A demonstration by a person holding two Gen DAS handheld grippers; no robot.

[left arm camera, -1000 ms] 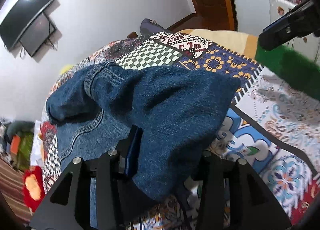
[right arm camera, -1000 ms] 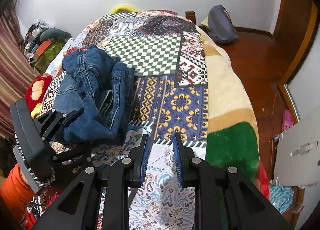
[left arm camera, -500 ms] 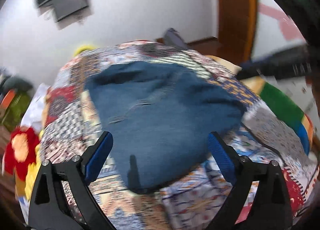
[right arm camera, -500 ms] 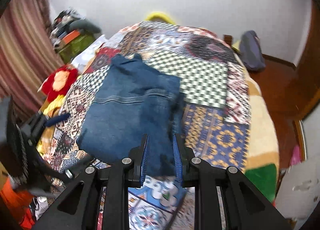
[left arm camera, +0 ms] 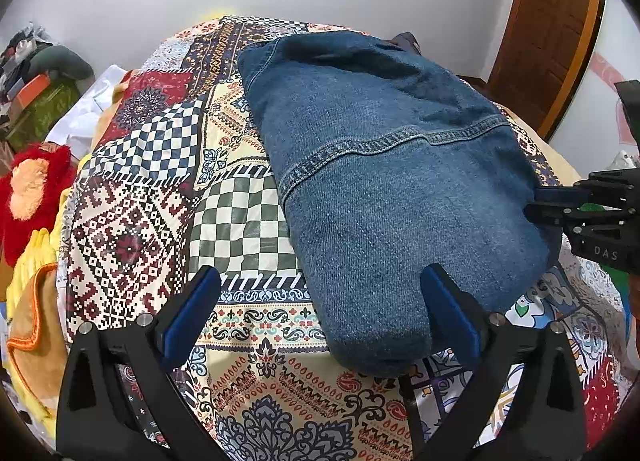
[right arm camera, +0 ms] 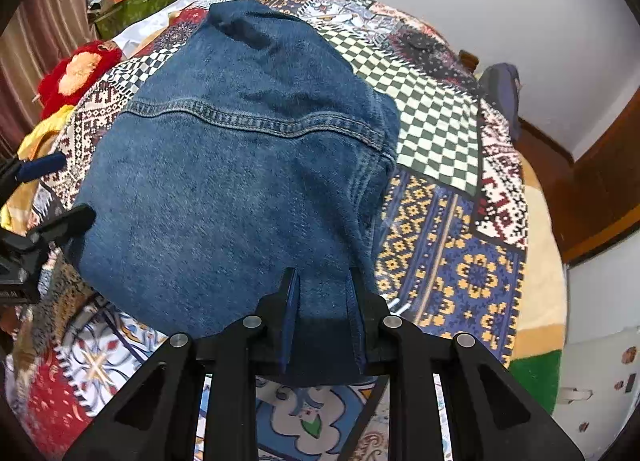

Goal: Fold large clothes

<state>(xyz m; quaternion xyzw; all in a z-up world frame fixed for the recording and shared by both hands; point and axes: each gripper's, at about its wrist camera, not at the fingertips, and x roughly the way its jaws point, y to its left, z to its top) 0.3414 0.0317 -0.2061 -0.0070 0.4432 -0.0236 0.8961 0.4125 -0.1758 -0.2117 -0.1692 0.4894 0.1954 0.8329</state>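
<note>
A folded blue denim garment (left arm camera: 392, 189) is laid flat on a patchwork bedspread (left arm camera: 240, 221), its stitched seam running across the middle. The left gripper (left arm camera: 320, 301) is held wide open; its right finger is set just beside the garment's near edge, and nothing is gripped. The right gripper (right arm camera: 322, 301) is nearly closed, and the garment's near edge is pinched between its blue pads (right arm camera: 290, 317). In the left wrist view, the letters "DAS" can be read on the right gripper's black body at the frame's right edge. A red and orange plush toy (left arm camera: 28, 185) is seen beside the bed.
</note>
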